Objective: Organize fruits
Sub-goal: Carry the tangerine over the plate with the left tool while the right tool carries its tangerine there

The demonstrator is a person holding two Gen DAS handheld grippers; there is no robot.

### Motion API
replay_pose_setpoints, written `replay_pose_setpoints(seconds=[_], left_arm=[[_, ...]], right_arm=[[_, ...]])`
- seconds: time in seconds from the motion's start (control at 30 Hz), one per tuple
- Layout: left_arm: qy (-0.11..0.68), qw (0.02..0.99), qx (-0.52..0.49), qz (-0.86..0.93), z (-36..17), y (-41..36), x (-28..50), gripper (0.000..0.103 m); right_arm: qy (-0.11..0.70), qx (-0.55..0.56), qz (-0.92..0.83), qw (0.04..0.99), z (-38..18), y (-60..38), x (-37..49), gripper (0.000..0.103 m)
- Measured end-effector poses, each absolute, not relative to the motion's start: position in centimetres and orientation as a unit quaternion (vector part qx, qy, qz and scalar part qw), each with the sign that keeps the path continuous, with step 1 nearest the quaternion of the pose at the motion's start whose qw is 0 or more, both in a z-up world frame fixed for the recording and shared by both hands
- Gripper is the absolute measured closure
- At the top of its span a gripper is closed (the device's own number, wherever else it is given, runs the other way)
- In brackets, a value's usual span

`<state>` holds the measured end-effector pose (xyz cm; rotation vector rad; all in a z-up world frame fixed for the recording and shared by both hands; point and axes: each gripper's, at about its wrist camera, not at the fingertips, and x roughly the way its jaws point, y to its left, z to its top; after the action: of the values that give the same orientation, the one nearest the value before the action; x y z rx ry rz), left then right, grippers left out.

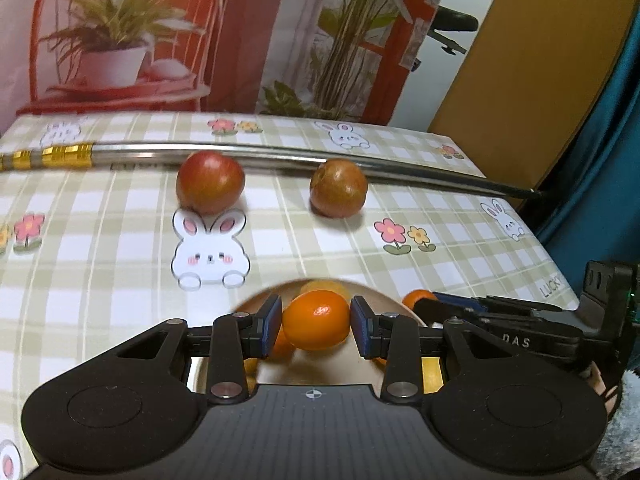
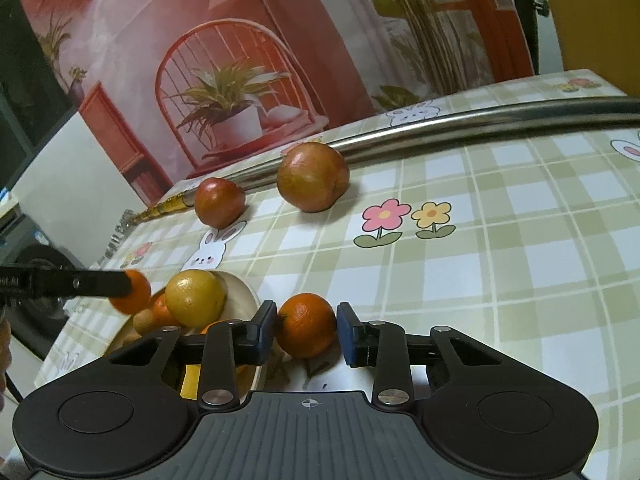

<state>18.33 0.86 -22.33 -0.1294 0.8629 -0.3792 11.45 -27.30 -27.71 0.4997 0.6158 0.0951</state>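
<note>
My left gripper (image 1: pixel 316 320) is shut on an orange (image 1: pixel 316 322), held just over a beige bowl (image 1: pixel 386 300) with other citrus in it. In the right wrist view that bowl (image 2: pixel 246 292) holds a yellow fruit (image 2: pixel 196 298) and small oranges, and the left gripper's finger (image 2: pixel 100 284) hangs over it with its orange (image 2: pixel 136 294). My right gripper (image 2: pixel 306 330) is closed around another orange (image 2: pixel 306 324) that rests on the tablecloth just right of the bowl, with both pads at its sides. Two red apples (image 1: pixel 210 182) (image 1: pixel 339 188) lie farther back.
A long metal rod (image 1: pixel 280 152) with a gold band lies across the table behind the apples. The checked tablecloth (image 2: pixel 500 260) stretches to the right. A printed backdrop stands at the far edge. The table's right edge (image 1: pixel 560 264) drops off beside a blue curtain.
</note>
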Motion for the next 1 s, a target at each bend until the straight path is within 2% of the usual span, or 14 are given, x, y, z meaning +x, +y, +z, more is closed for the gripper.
replay_pose_setpoints(seconds=[1.0], left_arm=[[0.423, 0.892, -0.056, -0.147, -23.6, 2.6, 16.0, 0.063]], right_arm=[[0.278, 0.185, 0.052, 0.941, -24.1, -24.3, 12.2, 0.074]])
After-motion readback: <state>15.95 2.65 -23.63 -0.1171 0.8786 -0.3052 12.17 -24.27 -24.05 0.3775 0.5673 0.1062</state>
